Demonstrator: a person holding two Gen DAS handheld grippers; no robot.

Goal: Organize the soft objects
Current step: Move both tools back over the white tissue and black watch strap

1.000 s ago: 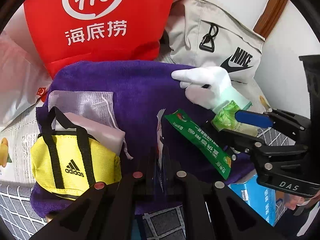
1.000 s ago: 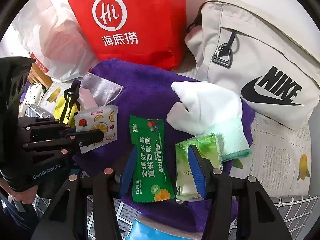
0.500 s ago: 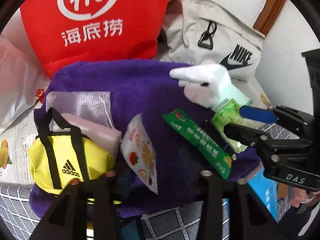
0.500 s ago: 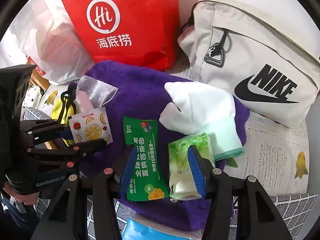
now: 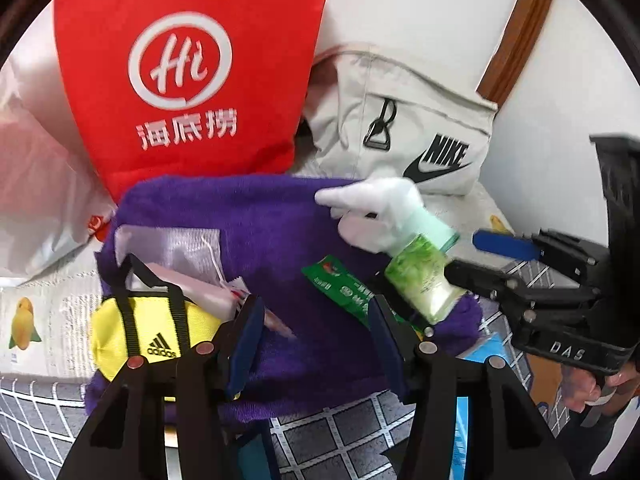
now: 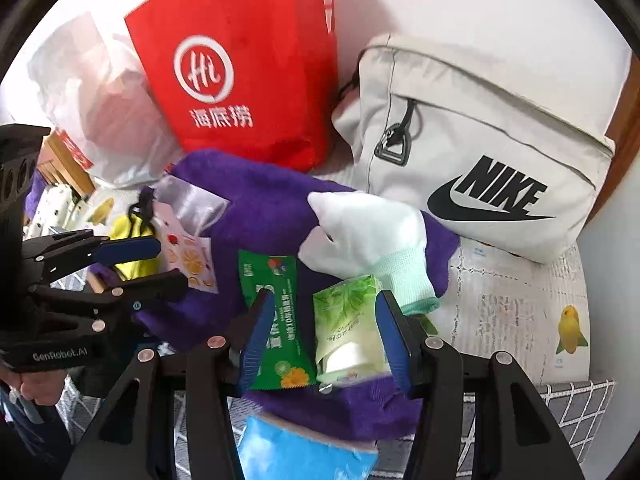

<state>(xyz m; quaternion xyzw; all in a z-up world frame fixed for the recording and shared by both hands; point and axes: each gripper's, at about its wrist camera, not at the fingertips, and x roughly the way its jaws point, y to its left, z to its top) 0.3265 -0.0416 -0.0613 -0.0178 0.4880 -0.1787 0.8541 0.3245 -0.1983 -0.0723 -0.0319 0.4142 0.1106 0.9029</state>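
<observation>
**A:** How far along are you? Left to right I see the yellow bag (image 5: 154, 334), a fruit sachet (image 6: 188, 256), a green sachet (image 6: 276, 312), a tissue pack (image 6: 348, 328) and a white glove (image 6: 368, 236), all loose on the purple towel (image 5: 264, 232). Looks like most of it's left.

**B:** Agreed, nothing looks sorted yet. Your left gripper (image 5: 312, 332) has its fingers apart and empty, with the fruit sachet lying by the yellow bag. A second ago those fingers were pinched on it, so you've dropped it there. Your right gripper (image 6: 326, 332) is spread around the tissue pack, not squeezing, same as before.
</observation>
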